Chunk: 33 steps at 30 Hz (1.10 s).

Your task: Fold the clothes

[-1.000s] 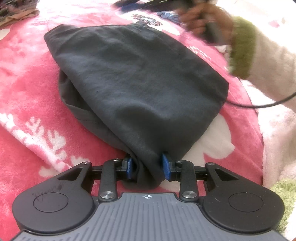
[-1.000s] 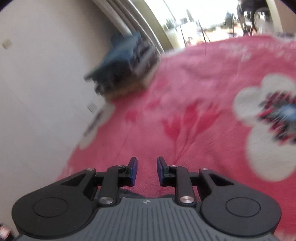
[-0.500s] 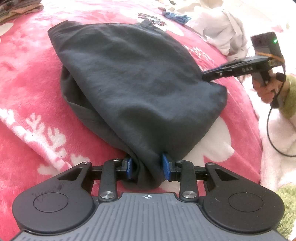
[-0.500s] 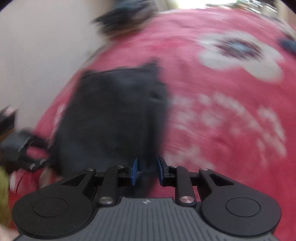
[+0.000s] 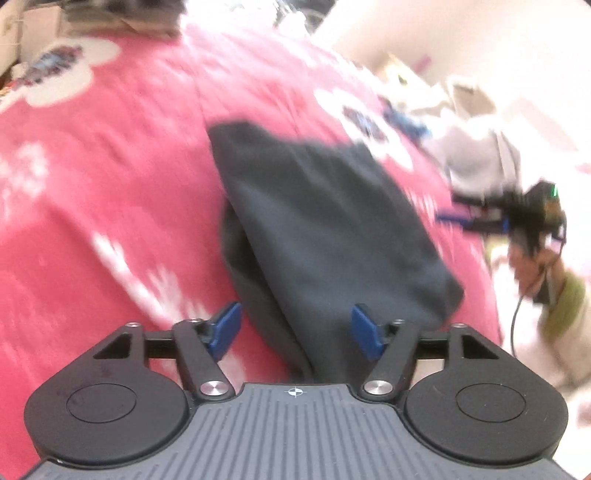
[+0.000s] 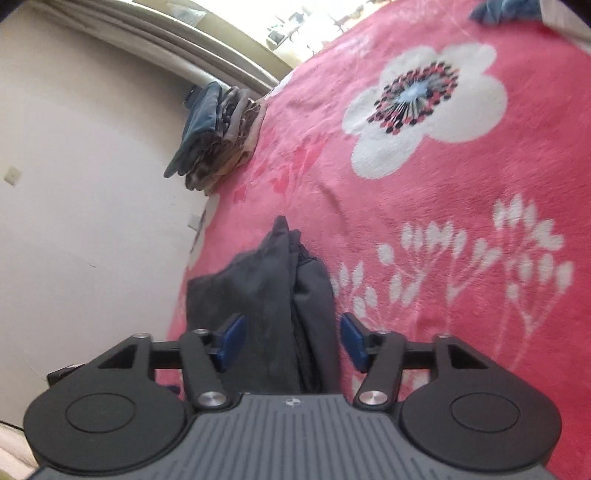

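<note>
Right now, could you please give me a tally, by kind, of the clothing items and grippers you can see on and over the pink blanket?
Dark grey folded garment: 1
Stack of folded clothes by the wall: 1
Loose white garment: 1
Small blue item, too blurred to name: 1
Grippers: 2, left gripper and right gripper, both opening with the grey garment between their pads
Total: 6

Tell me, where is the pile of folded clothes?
In the right wrist view, the pile of folded clothes sits upper left, at the pink blanket's edge against the wall.
</note>
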Each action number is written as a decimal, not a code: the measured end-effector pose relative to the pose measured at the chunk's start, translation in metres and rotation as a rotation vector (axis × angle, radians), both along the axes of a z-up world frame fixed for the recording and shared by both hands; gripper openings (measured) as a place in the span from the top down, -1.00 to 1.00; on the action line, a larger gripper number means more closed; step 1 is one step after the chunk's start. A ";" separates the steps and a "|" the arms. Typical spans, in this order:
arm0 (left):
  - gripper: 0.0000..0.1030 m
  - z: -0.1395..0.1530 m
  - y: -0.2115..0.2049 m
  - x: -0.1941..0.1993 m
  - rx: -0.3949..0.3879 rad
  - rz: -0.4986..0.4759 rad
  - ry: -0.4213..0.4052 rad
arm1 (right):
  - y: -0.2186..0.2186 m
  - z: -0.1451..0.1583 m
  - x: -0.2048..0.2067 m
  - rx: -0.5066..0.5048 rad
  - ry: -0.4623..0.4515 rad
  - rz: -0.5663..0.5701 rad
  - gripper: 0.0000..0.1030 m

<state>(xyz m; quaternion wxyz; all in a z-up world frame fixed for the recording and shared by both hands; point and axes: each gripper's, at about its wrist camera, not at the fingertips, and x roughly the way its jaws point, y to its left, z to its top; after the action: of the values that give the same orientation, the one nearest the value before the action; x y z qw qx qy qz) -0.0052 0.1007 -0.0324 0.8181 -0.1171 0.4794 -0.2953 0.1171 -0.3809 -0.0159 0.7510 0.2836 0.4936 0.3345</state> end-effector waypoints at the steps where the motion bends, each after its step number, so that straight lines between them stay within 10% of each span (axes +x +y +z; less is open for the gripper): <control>1: -0.42 0.001 0.000 0.009 -0.015 0.009 -0.010 | 0.004 -0.004 0.006 -0.001 0.013 0.011 -0.40; 5: -0.72 -0.013 -0.010 0.049 -0.061 0.036 -0.017 | 0.023 -0.022 0.028 -0.053 0.045 0.062 -0.51; 18: -0.53 -0.047 -0.037 0.113 -0.101 -0.040 0.053 | 0.075 -0.058 0.081 0.126 0.063 0.320 -0.67; 22: -0.25 -0.051 -0.046 0.125 -0.119 -0.070 0.062 | 0.103 -0.062 0.093 0.138 0.068 0.399 -0.46; 27: 0.29 -0.052 -0.048 0.128 -0.144 -0.052 0.048 | 0.116 -0.065 0.096 0.131 0.057 0.414 0.28; 33: 0.60 -0.038 -0.052 0.116 -0.148 -0.051 -0.029 | 0.110 -0.046 0.078 0.139 -0.026 0.367 0.49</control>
<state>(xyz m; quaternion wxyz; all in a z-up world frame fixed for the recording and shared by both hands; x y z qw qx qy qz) 0.1104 0.0489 -0.0704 0.8062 -0.1608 0.4473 -0.3524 0.1949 -0.2711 -0.0621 0.6621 0.2358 0.5032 0.5027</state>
